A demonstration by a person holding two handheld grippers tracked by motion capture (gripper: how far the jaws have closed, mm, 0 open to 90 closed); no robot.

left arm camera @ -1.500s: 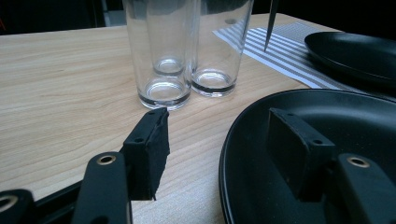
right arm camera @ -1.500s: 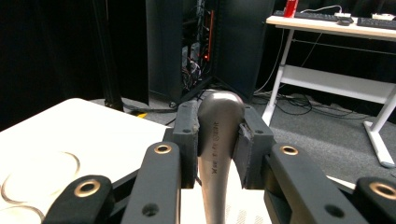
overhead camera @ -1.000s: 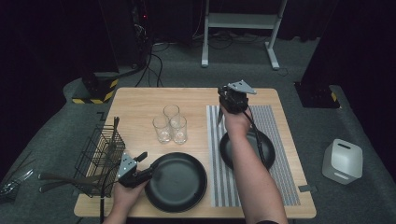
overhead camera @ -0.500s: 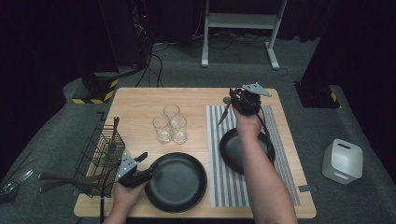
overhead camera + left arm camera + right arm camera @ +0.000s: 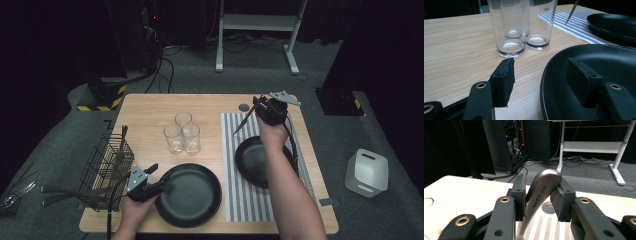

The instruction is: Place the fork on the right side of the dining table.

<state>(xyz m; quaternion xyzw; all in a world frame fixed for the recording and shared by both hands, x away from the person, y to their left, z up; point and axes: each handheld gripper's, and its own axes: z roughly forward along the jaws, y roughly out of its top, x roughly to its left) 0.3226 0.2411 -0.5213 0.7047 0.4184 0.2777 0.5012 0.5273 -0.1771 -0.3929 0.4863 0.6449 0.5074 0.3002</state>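
Note:
My right gripper [image 5: 261, 109] is raised over the far end of the striped mat [image 5: 235, 200]. It is shut on a metal utensil [image 5: 541, 191], whose rounded handle end sits aslant between the pads. The jaws have just been opening a little, with the handle still between them. The utensil's thin end [image 5: 242, 122] slants down to the left toward the mat and shows as a pointed tip [image 5: 571, 11]. My left gripper [image 5: 159, 177] stands open astride the rim of the near black plate [image 5: 192, 195], one jaw over the wood, the other over the plate [image 5: 599, 75].
Three clear glasses [image 5: 182, 132] stand together mid-table [image 5: 524, 30]. A second black plate [image 5: 252, 160] lies on the mat. A wire basket [image 5: 107, 167] with utensils sits at the left edge. A white container [image 5: 367, 172] is on the floor at the right.
My right gripper has carried the utensil to the right, toward the table's far right corner. The left gripper has stayed at the near plate.

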